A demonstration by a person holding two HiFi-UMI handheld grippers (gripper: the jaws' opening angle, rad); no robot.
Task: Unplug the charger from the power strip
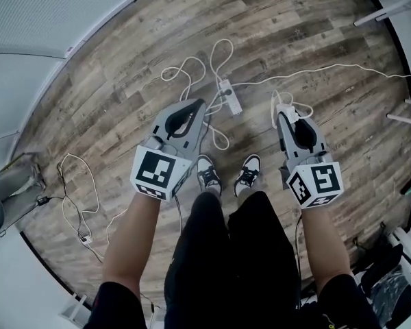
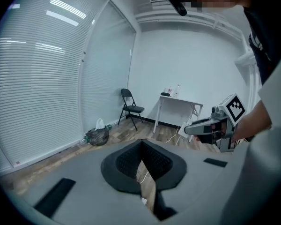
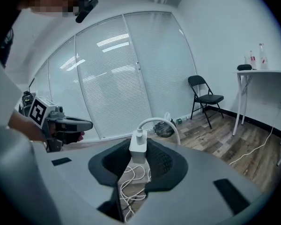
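evidently unplugged, the charger sits pinched by its body in the right gripper, well above the power strip, its cable trailing free, while the left gripper is pressed together, empty, unneeded.

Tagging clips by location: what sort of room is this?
Probably a sparse office or lab room: wood-look plank floor, white horizontal blinds along one wall, a black folding chair near a white table.

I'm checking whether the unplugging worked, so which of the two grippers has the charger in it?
The right gripper: a white charger with its cable sits clamped between its jaws. The left gripper has nothing between its jaws.
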